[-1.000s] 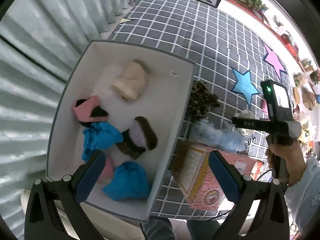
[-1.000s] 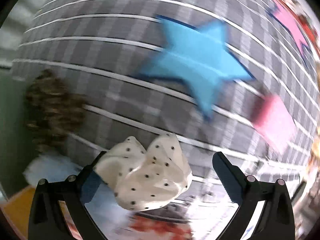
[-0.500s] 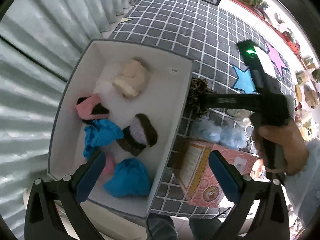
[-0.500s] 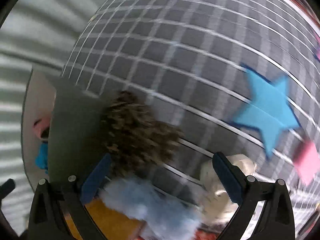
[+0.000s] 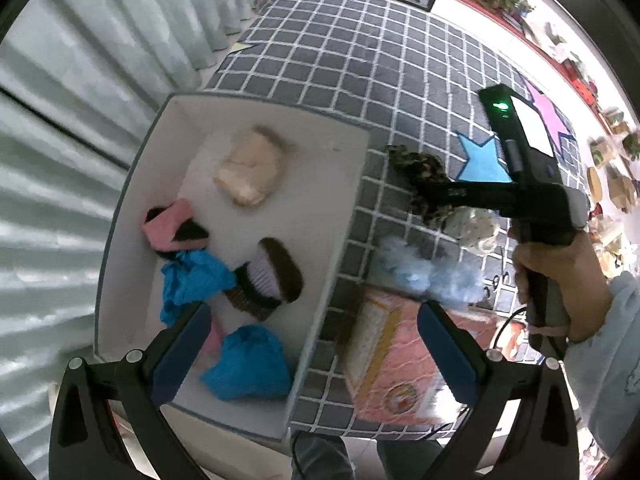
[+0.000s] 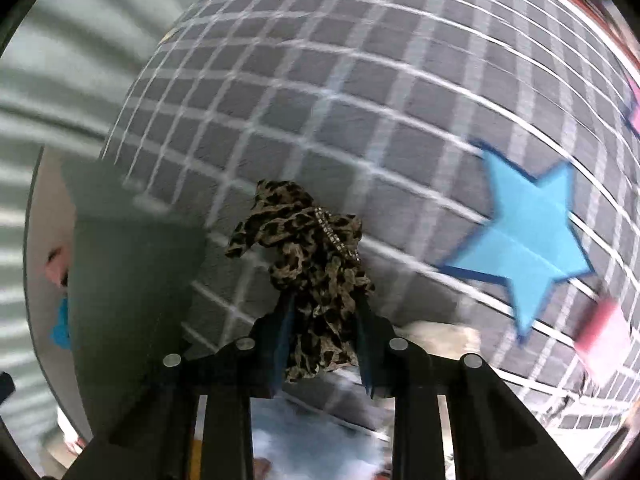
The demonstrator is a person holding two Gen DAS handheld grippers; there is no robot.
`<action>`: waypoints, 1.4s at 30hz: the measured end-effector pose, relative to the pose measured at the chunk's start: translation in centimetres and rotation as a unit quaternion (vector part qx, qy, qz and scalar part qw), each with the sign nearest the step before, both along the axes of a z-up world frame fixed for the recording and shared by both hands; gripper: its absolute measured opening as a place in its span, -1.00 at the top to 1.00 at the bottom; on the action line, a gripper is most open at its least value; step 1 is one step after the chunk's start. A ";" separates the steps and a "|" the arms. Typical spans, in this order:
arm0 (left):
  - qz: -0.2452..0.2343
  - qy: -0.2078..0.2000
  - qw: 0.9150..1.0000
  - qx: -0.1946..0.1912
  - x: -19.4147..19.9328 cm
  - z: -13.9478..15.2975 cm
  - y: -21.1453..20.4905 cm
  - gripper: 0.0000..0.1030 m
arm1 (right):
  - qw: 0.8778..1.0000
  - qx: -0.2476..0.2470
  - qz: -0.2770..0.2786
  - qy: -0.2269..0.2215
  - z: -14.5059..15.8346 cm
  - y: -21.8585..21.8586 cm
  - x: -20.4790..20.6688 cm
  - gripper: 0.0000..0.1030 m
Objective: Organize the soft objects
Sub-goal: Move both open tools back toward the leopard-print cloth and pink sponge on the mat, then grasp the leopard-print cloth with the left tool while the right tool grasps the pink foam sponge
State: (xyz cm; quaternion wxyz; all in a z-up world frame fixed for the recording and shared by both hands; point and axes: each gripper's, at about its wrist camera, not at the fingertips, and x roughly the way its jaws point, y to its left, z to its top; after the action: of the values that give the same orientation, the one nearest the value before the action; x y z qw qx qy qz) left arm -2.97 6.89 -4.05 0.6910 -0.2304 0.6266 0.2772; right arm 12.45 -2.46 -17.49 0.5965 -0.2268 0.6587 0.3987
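Closing on the leopard-print scrunchie (image 6: pixel 316 280), the right hand-held gripper (image 6: pixel 324 308) is narrowing its jaws with the fabric bunched between the blue pads; pads are pressing on the cloth from both sides. Scrunchie is sitting on the grey grid-pattern rug (image 6: pixel 360 100), just beside the outer wall of the white box (image 5: pixel 352 208), with most of its bulk sticking out beyond the fingertips. From the left wrist view the right hand (image 5: pixel 560 272) is gripping the tool handle, tool pointing steeply down at the scrunchie (image 5: pixel 420 168). Left hand-held gripper (image 5: pixel 312 344) is hanging wide over the near end of the box, nothing between its pads. Writing: small white lettering is showing on the right tool's bar, too small to read; pink carton (image 5: pixel 400 360) beside the box is carrying a round logo and print, not legible. Scrunchie is looking crumpled, tan with dark brown spots, with a thin sparkly strip running along one fold. Box is holding a cream item (image 5: pixel 250 172), a pink-and-black one (image 5: pixel 172 226), two blue ones (image 5: pixel 192 280) (image 5: pixel 248 364) and a brown-and-lilac one (image 5: pixel 268 276). Pale blue fluffy piece (image 5: pixel 424 276) and a white dotted piece (image 5: pixel 476 228) are lying on the rug near the carton. Blue star (image 6: pixel 524 248) is printed on the rug, right of the scrunchie.
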 end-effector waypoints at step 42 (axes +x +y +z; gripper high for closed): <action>0.092 0.099 0.986 -0.103 21.2 -18.2 -1.6 -0.70 | 0.970 -0.030 -0.242 -0.021 -3.1 -13.3 16.5 -0.38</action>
State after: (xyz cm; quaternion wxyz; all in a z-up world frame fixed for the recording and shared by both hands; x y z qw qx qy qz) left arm 18.18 5.24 -22.29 0.5699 -0.3284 0.6930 0.2950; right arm 28.96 -15.76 -20.57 0.6819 -0.0865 0.6928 0.2179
